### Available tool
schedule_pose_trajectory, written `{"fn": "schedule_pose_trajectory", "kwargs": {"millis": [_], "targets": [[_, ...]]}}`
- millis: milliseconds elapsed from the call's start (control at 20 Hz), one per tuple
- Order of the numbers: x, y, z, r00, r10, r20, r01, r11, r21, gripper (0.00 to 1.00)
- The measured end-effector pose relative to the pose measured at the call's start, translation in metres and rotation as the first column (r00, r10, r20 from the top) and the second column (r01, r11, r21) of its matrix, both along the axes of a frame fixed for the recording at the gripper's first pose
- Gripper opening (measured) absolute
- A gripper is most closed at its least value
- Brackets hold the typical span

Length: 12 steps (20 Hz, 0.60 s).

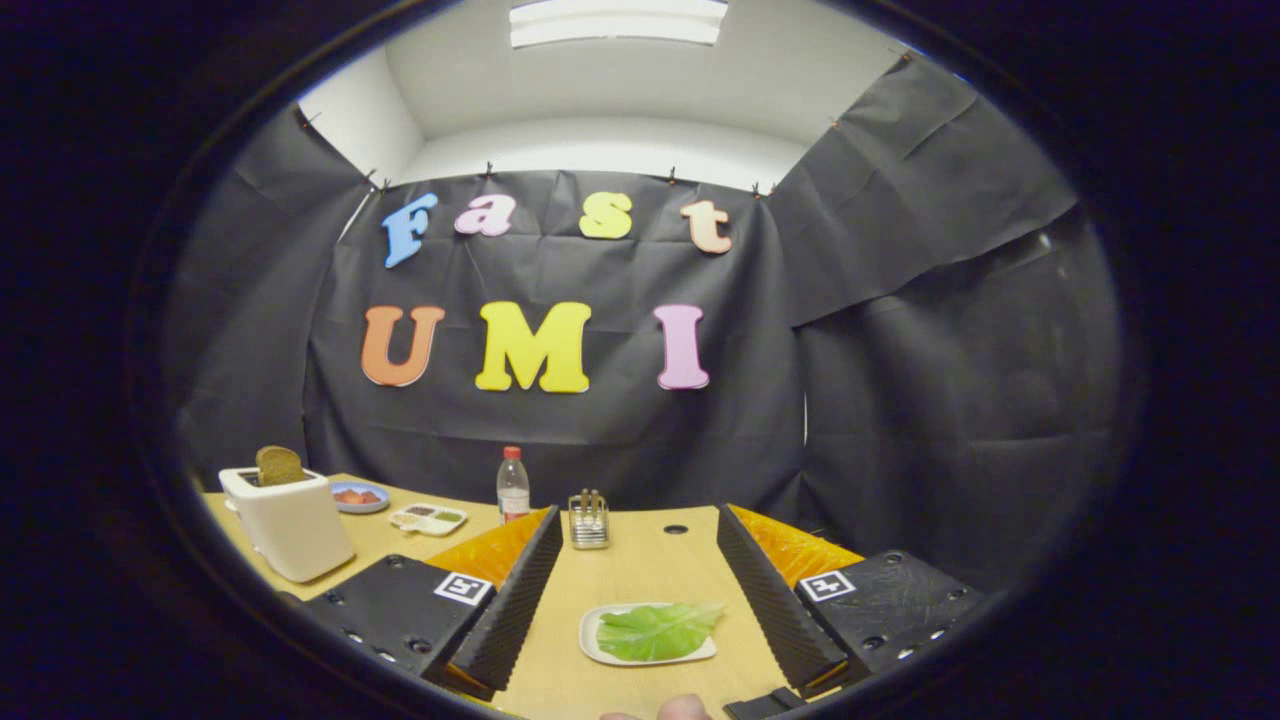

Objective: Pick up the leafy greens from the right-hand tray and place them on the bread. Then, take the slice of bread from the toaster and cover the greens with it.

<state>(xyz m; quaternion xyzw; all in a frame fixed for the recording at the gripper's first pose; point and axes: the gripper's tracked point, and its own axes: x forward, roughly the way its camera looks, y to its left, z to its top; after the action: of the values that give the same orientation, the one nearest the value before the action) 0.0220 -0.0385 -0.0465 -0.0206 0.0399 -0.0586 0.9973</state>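
Across the lower part of the booth we see a light wooden table (640, 570), running back to the black cloth wall. On it, off to the left and well apart from the fingers, stands a cream toaster (290, 520) with a brown slice of bread (279, 465) standing upright out of its slot. We hold the gripper (632, 600) above the near part of the table, its two black ribbed fingers (515, 600) spread wide with nothing between the pads. Between the fingers, lying on the table below them, we see a white tray (600, 648), and on it a flat piece of leafy greens (658, 630) that covers most of it. Just behind the toaster sits a blue plate (358, 497) with something reddish on it, and beside that a small divided tray (428, 518) with bits of food we cannot make out. Further back, beyond the left finger, stands a clear bottle (513, 485) with a red cap. Near it, beyond the gap between the fingers, is a small metal rack (589, 520). At the nearest point, a fingertip (685, 708) of the person shows.
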Motion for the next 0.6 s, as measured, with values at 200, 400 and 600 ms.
{"fn": "schedule_pose_trajectory", "kwargs": {"millis": [200, 400, 600], "targets": [[0.013, 0.007, -0.024, 0.996, 0.022, -0.086, -0.023, 1.000, -0.004, 0.95], [0.016, 0.006, -0.026, 0.996, 0.026, -0.087, -0.027, 1.000, -0.010, 0.95], [0.023, -0.007, -0.026, 0.996, 0.017, -0.090, -0.020, 0.999, -0.030, 0.95]]}}
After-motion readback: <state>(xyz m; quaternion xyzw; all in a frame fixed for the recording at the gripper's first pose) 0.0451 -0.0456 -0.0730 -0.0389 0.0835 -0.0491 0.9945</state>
